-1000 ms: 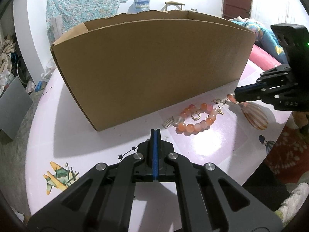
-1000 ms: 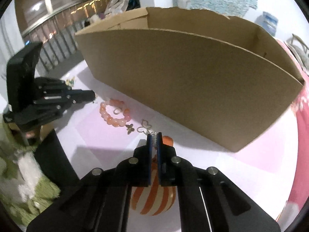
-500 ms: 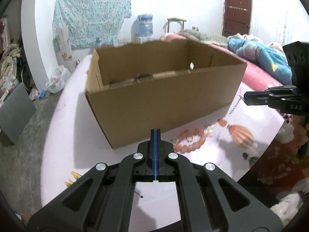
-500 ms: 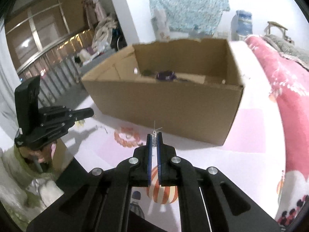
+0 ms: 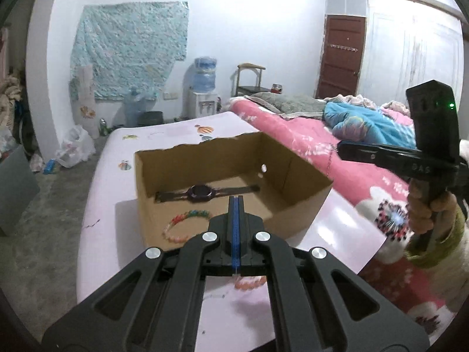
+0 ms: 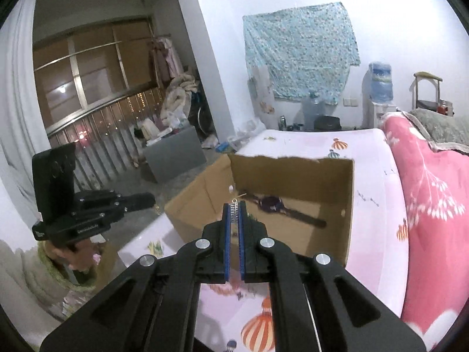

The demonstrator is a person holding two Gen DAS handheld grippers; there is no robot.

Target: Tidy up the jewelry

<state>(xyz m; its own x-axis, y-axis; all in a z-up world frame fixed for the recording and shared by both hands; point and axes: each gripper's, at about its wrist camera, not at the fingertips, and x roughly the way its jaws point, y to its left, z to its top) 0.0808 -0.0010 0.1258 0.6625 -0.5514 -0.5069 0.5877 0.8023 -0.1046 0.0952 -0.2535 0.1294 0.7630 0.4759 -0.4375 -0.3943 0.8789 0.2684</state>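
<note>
Landmark: an open cardboard box (image 5: 296, 202) on a pale pink table (image 5: 102, 228); every place below is given relative to this box.

Left gripper (image 5: 236, 202): raised above the box's near wall, its two blue-lined fingers pressed fully together with nothing between them.

Right gripper (image 6: 234, 209): raised above the box's near corner, its fingers nearly together and pinching a thin silver chain (image 6: 233, 211), whose small ring pokes out above the fingertips. In the left camera's view the chain hangs from the fingertips, over the box's right side.

Watch (image 5: 200, 192): a dark wristwatch lying flat on the box floor, toward the far wall, strap stretched out to both sides.

Multicoloured bead bracelet (image 5: 183, 225): lying flat inside the box, nearer the front wall than the watch and apart from it.

Orange bead bracelet (image 5: 249, 284): on the table outside the box, in front of its near wall, mostly hidden behind the left gripper.

Bed (image 6: 433, 193): a pink floral cover, just beside the table on the box's right.
</note>
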